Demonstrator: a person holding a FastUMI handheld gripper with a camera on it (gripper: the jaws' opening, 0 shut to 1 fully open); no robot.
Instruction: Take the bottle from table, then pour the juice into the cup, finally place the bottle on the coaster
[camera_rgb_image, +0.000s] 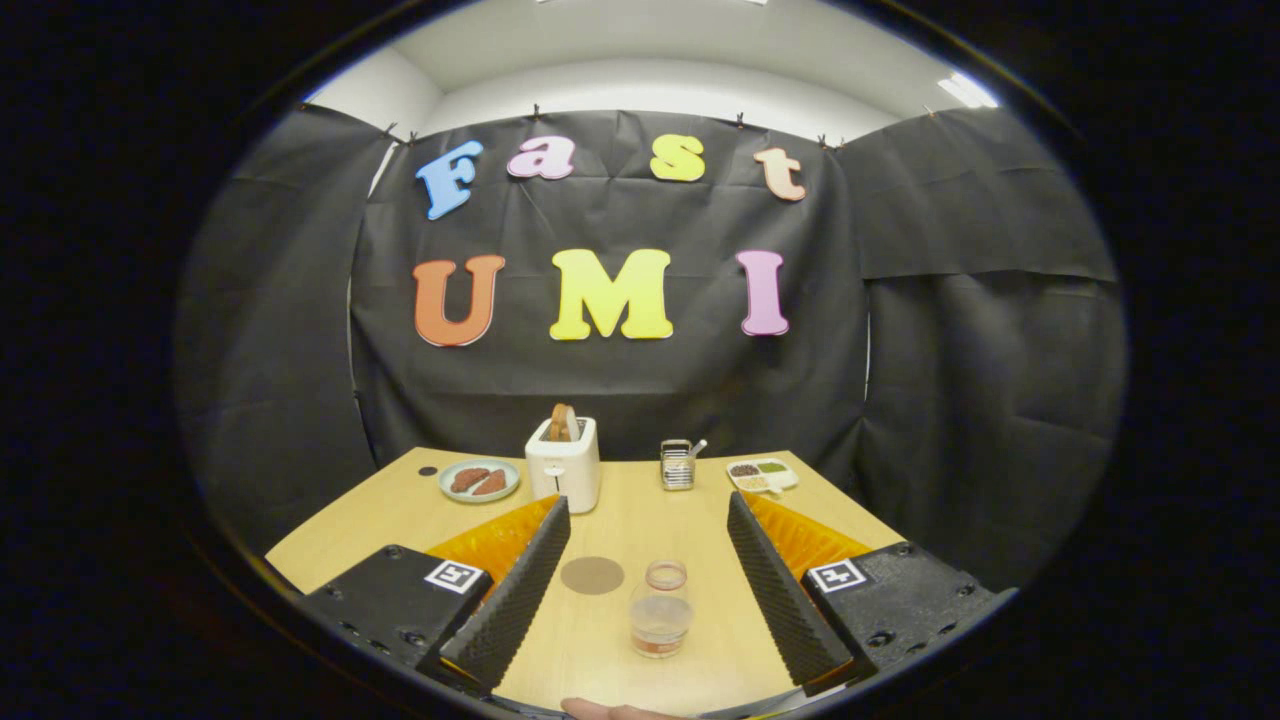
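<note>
The worktop (420, 515) was a light wooden surface across the lower middle of the frame. Toward its far edge, at mid-frame, stood a white toaster (564, 462) with bread in its slot. Left of it lay a plate (479, 480) carrying two brown pieces; right of it stood a small metal rack (678, 464), then a divided tray (763, 474) of grains. Nearer, at lower centre, a round brown coaster (592, 575) lay just left of a clear cup (661, 608).

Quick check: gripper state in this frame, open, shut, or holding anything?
Gripper: open, fingers spread wide, holding nothing; the cup stands untouched between them.
</note>
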